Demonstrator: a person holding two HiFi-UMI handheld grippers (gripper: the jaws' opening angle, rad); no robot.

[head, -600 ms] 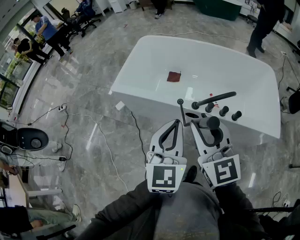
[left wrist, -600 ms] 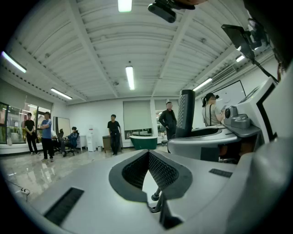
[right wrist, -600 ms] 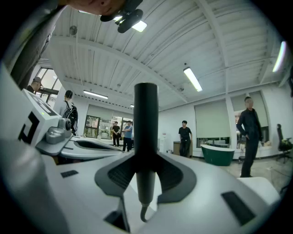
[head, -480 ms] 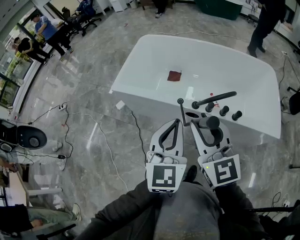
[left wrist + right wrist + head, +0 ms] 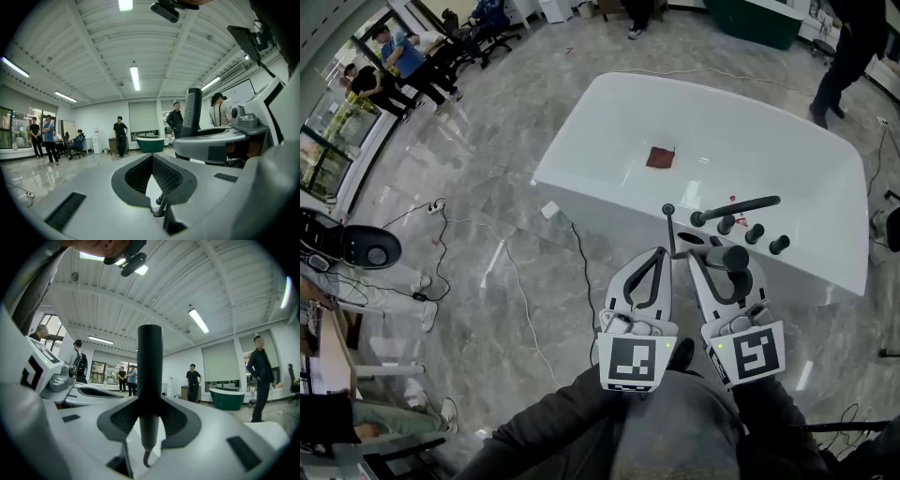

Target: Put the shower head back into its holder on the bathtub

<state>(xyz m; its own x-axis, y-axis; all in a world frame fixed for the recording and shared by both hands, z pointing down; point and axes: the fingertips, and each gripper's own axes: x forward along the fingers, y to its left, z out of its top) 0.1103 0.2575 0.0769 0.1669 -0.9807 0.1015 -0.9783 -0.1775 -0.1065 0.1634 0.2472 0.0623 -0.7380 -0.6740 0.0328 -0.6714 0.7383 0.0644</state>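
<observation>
Two grippers sit side by side at the near edge of the tub (image 5: 600, 202), both pointing away from the person toward it. The right gripper (image 5: 727, 261) clamps the shower head (image 5: 729, 255). The head view catches it almost end-on, as a dark round stub just this side of the faucet (image 5: 737, 206) and knobs (image 5: 755, 234). The right gripper view shows what that angle hides: the shower head (image 5: 150, 376) stands upright across the jaws, long axis vertical. It is pinched between the pads, hose end down (a short curl of hose (image 5: 145, 459) shows below). The left gripper (image 5: 658, 251) has its jaws closed tip to tip on nothing. In its own view the left gripper (image 5: 152, 158) also sees the shower head (image 5: 192, 111), upright off to its right.
</observation>
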